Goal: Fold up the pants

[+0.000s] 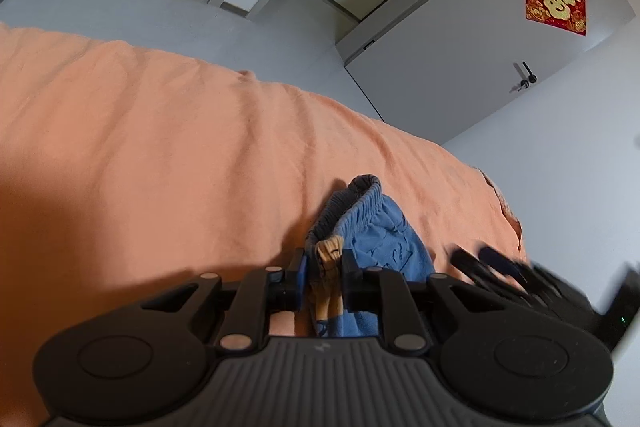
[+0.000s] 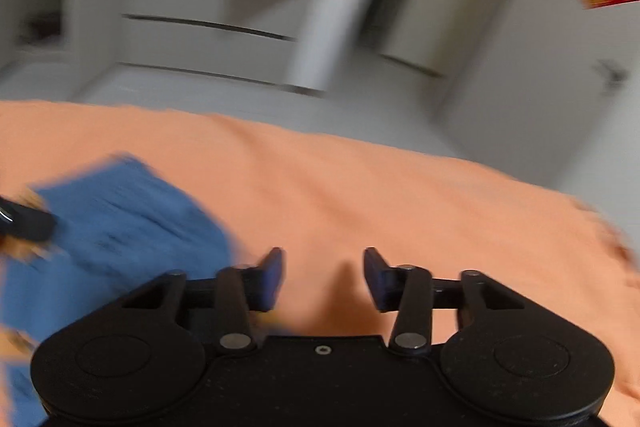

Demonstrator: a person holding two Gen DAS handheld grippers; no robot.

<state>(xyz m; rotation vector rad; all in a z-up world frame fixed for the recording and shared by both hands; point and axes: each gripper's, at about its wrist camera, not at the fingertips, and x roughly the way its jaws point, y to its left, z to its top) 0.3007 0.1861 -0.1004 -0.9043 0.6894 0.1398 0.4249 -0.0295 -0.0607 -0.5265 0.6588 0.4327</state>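
Blue pants lie on an orange sheet, pinched by the left gripper. Only the right view shows the right gripper spread, empty.

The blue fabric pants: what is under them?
The blue fabric pants lie on the orange bedsheet, which shows all around them. Anything between the two is covered.

Even indoor light; right wrist view motion-blurred, fisheye edges warped.
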